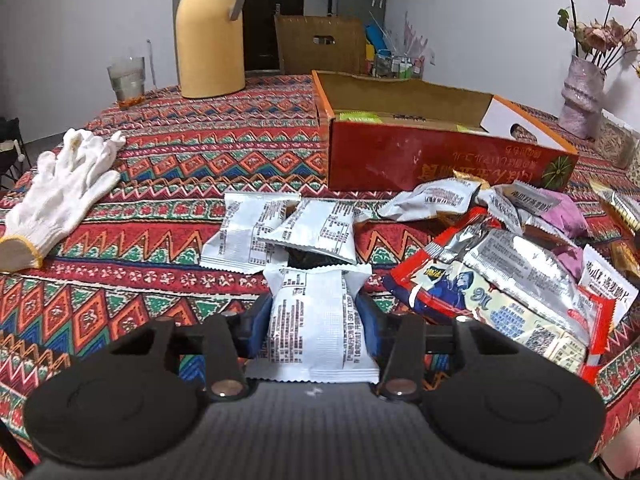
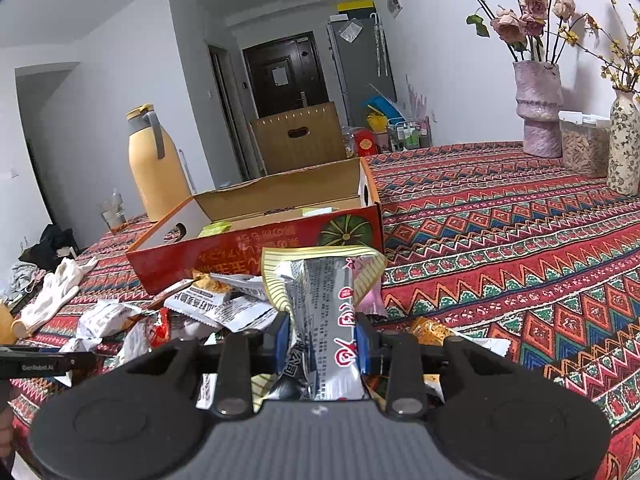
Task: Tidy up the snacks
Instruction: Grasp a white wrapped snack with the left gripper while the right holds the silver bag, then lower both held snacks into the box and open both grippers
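The left gripper clenches a white printed foil snack packet. The right gripper grasps a silver-and-cream crinkled snack wrapper; the open red cardboard box sits at its eleven o'clock.

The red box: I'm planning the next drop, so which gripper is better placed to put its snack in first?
Probably right. The right gripper holds a silver packet raised just before the red box; the left gripper's white packet is still low on the tablecloth.

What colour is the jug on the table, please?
Yellow jug with a grey handle; clearest in the left wrist view.
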Motion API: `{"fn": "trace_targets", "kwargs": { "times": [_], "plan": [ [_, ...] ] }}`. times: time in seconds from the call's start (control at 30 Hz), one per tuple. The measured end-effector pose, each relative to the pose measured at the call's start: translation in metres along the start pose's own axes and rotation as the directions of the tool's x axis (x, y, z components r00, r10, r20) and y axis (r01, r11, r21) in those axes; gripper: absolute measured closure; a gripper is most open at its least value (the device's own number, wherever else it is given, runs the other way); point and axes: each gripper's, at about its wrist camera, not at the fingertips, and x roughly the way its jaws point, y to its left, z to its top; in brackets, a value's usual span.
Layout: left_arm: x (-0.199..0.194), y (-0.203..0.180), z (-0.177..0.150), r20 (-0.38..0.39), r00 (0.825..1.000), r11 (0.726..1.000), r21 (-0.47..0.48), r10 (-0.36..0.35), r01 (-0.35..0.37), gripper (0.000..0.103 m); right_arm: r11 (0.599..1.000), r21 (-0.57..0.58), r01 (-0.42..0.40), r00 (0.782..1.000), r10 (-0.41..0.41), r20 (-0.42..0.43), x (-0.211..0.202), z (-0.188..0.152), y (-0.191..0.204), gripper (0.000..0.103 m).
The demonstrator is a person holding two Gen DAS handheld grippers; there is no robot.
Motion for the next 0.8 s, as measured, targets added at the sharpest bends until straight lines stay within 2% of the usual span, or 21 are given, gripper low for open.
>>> {"fn": "trace_targets", "kwargs": {
  "times": [0.43, 0.8],
  "plan": [
    [-0.050, -0.021, 0.018, 0.126, 0.992, 1.000, -0.009, 0.012, -0.011, 0.056, 0.999, -0.015, -0.041, 0.999, 0.041, 0.031, -0.009, 0.011, 0.001, 0.071],
    [-0.060, -0.038, 0.042, 0.165, 0.986, 1.000, -0.029, 0.006, -0.001, 0.056, 0.996, -0.043, -0.079, 0.996, 0.080, 0.045, -0.005, 0.032, 0.009, 0.071]
  ]
}}
